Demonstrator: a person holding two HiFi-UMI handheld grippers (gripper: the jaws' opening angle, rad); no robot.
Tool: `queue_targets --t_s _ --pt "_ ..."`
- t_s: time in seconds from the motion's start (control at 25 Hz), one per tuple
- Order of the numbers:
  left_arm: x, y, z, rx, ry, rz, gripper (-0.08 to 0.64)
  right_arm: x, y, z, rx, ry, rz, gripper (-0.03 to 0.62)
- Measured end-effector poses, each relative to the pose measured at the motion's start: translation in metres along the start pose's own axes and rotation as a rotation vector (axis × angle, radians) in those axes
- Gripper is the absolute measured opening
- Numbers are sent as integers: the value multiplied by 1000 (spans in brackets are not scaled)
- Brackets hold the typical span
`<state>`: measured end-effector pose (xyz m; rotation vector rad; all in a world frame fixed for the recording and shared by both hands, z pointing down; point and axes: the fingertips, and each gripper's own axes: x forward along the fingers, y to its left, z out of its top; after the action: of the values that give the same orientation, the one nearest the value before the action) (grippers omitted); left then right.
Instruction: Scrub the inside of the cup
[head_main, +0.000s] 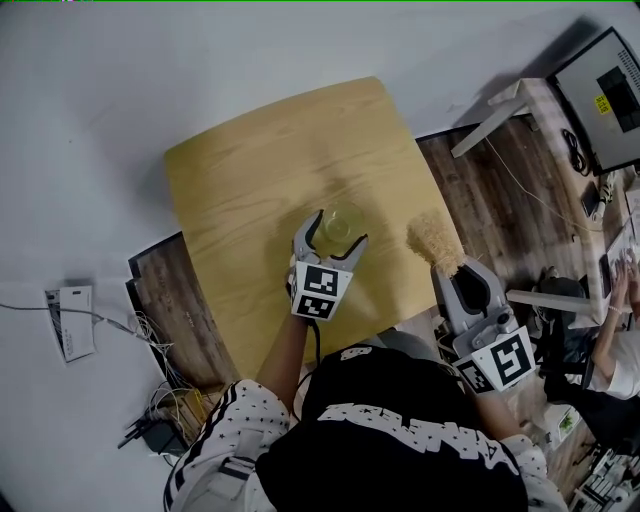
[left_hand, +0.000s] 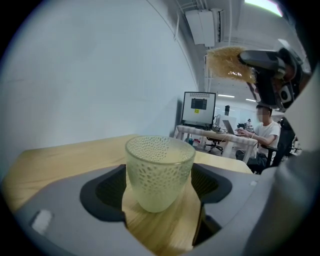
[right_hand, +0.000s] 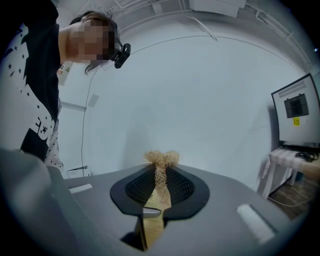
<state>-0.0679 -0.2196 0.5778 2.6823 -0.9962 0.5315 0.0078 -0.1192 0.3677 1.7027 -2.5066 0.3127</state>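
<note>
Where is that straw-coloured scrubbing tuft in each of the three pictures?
Head view: tuft right of centre, sticking out of the right tongs.
Left gripper view: tuft top right, higher than the cup.
Right gripper view: tuft at centre, pinched in the tongs.
Shared landmark: the monitor shows in all three.

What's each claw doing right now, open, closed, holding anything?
Left claw: closed on the textured glass cup.
Right claw: closed on the fibre scrubber.
</note>
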Motion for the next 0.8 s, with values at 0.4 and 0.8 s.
queue_targets --t_s 0.4,0.8 --pt "1 1 3 17 2 20 371 -14 -10 -2 8 -5 -38 64" --pt "-20 -43 45 240 6 -3 368 -14 -20 -5 6 -10 85 64"
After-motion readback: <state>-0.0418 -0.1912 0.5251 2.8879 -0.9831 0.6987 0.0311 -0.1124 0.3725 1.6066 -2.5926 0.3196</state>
